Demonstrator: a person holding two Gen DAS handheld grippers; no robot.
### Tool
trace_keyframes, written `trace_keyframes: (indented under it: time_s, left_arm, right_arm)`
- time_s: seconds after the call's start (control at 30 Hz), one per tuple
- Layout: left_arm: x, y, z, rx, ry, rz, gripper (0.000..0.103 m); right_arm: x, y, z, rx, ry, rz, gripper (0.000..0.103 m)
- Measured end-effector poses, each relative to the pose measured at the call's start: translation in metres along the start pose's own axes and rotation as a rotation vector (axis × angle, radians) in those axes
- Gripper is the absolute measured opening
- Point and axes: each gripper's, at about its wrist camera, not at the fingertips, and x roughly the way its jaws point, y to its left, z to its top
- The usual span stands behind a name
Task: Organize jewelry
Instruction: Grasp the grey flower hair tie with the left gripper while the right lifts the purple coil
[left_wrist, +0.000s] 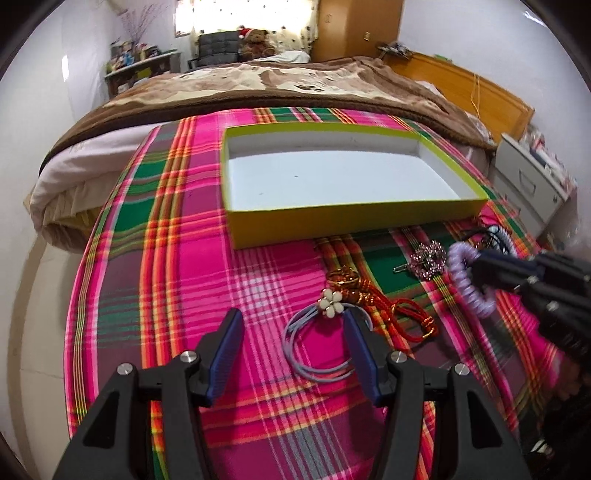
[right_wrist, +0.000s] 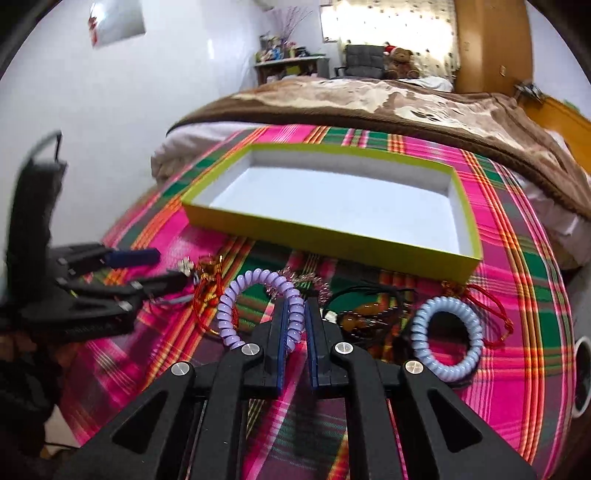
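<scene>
A shallow yellow-green box with a white inside stands empty on the plaid cloth. My left gripper is open, its fingers either side of a grey hair tie with a white flower. My right gripper is shut on a lilac spiral hair tie. A red cord charm, a sparkly purple clip, a pale blue spiral tie, black cords and an amber piece lie in front of the box.
The pink and green plaid cloth covers a small table whose edge falls off at the left. A bed with a brown blanket lies behind the box. A white drawer unit stands at the right.
</scene>
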Motion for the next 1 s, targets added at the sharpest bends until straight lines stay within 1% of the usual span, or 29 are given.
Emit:
trace_keyframes:
  time_s: [0.07, 0.13, 0.27, 0.37, 0.4, 0.43, 0.47, 0.5, 0.53, 0.67, 0.83, 1.0]
  left_arm:
    - [0.004, -0.002, 0.003, 0.013, -0.003, -0.013, 0.058]
    - [0.005, -0.003, 0.006, 0.024, -0.003, -0.006, 0.058]
    - [0.009, -0.011, 0.008, 0.068, -0.007, -0.004, 0.057]
    - [0.006, -0.013, 0.007, 0.075, -0.012, -0.019, 0.041]
    - [0.005, -0.012, 0.006, 0.074, -0.013, -0.029, 0.034]
    - [0.005, -0.012, 0.006, 0.071, -0.015, -0.035, 0.029]
    - [0.004, -0.011, 0.006, 0.069, -0.015, -0.038, 0.026]
    - [0.004, -0.011, 0.006, 0.068, -0.016, -0.038, 0.019]
    - [0.003, -0.011, 0.005, 0.065, -0.017, -0.039, 0.016]
    - [-0.001, -0.008, 0.002, 0.053, -0.027, -0.045, 0.016]
    - [-0.016, -0.004, 0.004, 0.031, -0.072, -0.044, 0.016]
    - [-0.031, 0.006, 0.014, -0.006, -0.111, -0.054, 0.016]
  right_arm:
    - [-0.005, -0.003, 0.001, 0.021, -0.013, 0.000, 0.009]
    - [-0.010, -0.005, 0.003, 0.028, -0.029, -0.012, 0.009]
    - [-0.016, -0.006, 0.005, 0.049, -0.047, -0.002, 0.009]
    - [-0.019, -0.006, 0.004, 0.053, -0.057, -0.001, 0.009]
    - [-0.019, -0.006, 0.004, 0.054, -0.057, 0.000, 0.009]
    - [-0.018, -0.006, 0.004, 0.055, -0.056, -0.001, 0.009]
    - [-0.018, -0.007, 0.003, 0.055, -0.054, -0.002, 0.009]
    - [-0.018, -0.006, 0.003, 0.057, -0.051, 0.001, 0.009]
    - [-0.018, -0.006, 0.002, 0.060, -0.050, 0.003, 0.009]
    - [-0.020, -0.010, 0.002, 0.071, -0.057, 0.003, 0.009]
    - [-0.024, -0.010, 0.004, 0.073, -0.072, 0.004, 0.009]
    - [-0.030, -0.013, 0.011, 0.078, -0.094, -0.001, 0.009]
